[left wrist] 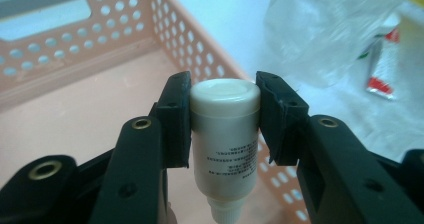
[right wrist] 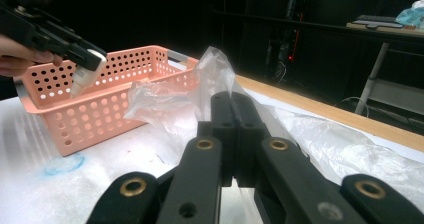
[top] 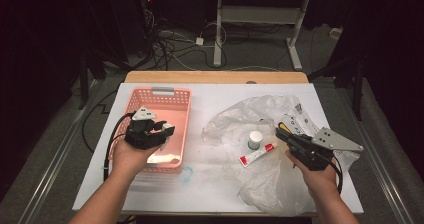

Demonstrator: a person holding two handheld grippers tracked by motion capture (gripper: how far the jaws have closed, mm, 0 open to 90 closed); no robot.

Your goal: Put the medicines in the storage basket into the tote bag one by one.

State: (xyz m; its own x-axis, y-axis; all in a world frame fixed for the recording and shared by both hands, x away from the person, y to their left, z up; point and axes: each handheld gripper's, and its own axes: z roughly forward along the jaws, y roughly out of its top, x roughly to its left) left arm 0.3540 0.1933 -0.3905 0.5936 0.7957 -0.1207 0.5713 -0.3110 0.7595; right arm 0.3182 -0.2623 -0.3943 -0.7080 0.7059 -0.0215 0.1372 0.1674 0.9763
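Note:
My left gripper (left wrist: 225,106) is shut on a small white bottle (left wrist: 225,144), which hangs cap end down over the pink perforated basket (left wrist: 75,99). In the high view that gripper (top: 167,130) is above the basket's (top: 150,99) right half. My right gripper (top: 281,132) sits over the crumpled clear plastic bag (top: 260,109), jaws pressed together. In the right gripper view a fold of the bag (right wrist: 212,74) rises straight from the tips of the right gripper (right wrist: 232,104), as if pinched. A white bottle with a green cap (top: 255,140) and a red-and-white tube (top: 257,154) lie beside it.
A white sheet (top: 220,91) covers the wooden table, with a faint blue ring mark (top: 186,174) near the basket's front corner. Dark floor, cables and desk legs (top: 218,34) lie beyond the far edge. The tube (left wrist: 382,69) shows through the bag in the left gripper view.

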